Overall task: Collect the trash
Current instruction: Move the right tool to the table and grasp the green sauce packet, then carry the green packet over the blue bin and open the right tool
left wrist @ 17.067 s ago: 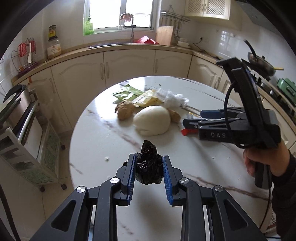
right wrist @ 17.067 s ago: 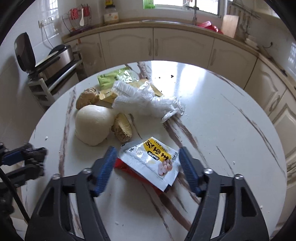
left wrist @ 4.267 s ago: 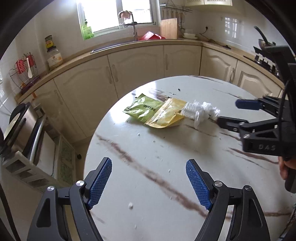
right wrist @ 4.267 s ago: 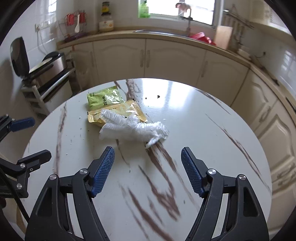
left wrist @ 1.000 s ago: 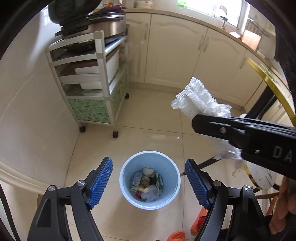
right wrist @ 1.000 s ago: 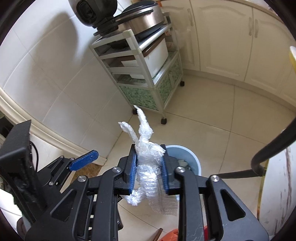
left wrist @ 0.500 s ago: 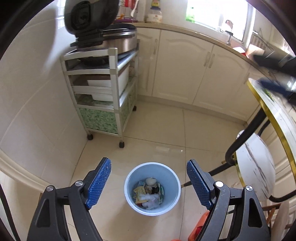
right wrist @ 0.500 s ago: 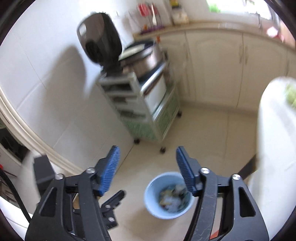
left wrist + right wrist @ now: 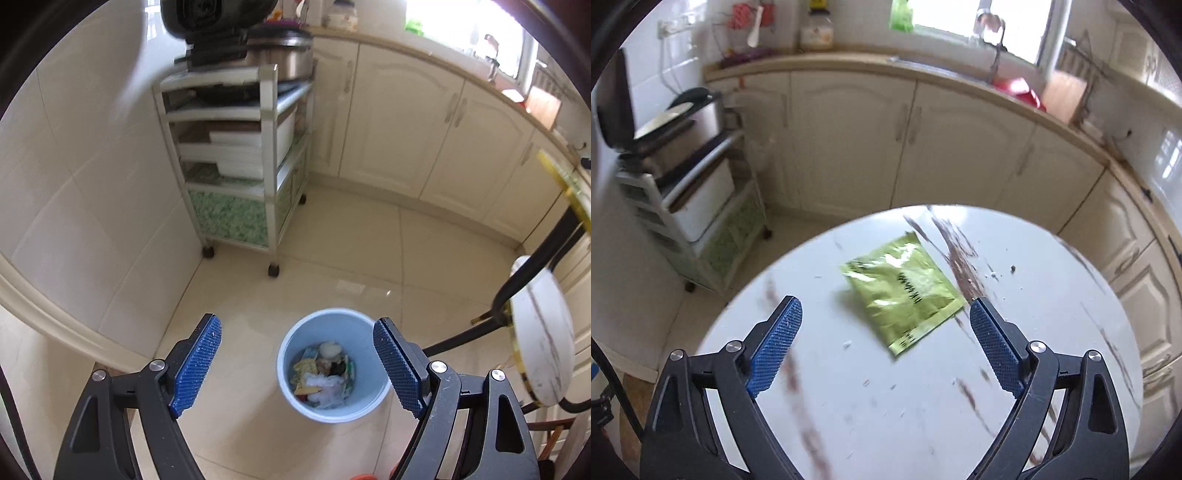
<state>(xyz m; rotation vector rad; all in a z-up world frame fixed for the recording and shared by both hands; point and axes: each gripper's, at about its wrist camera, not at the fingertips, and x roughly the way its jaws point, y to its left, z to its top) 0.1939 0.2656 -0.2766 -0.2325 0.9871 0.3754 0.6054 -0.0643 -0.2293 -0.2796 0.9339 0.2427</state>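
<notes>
Gone from the right gripper (image 9: 885, 347) is the crumpled clear plastic it pinched over the bin a second ago; its jaws have just been opening and now stand wide with nothing between them, and its view has swung from the floor up to the round marble table (image 9: 1052, 387). A green packet (image 9: 905, 288) lies flat on that table, ahead of the blue pads and not touching them. Dark crumbs (image 9: 1012, 268) sit just beyond the packet's right side.

Over the tiled floor, the left gripper (image 9: 297, 365) hangs with its fingers spread wide and empty, as they were a second ago. Below and between them stands the light blue bin (image 9: 332, 325), holding wrappers, food scraps and the white crumpled plastic (image 9: 327, 387). A wheeled shelf cart (image 9: 240, 166) stands against the wall behind the bin, with a cooker on top.
</notes>
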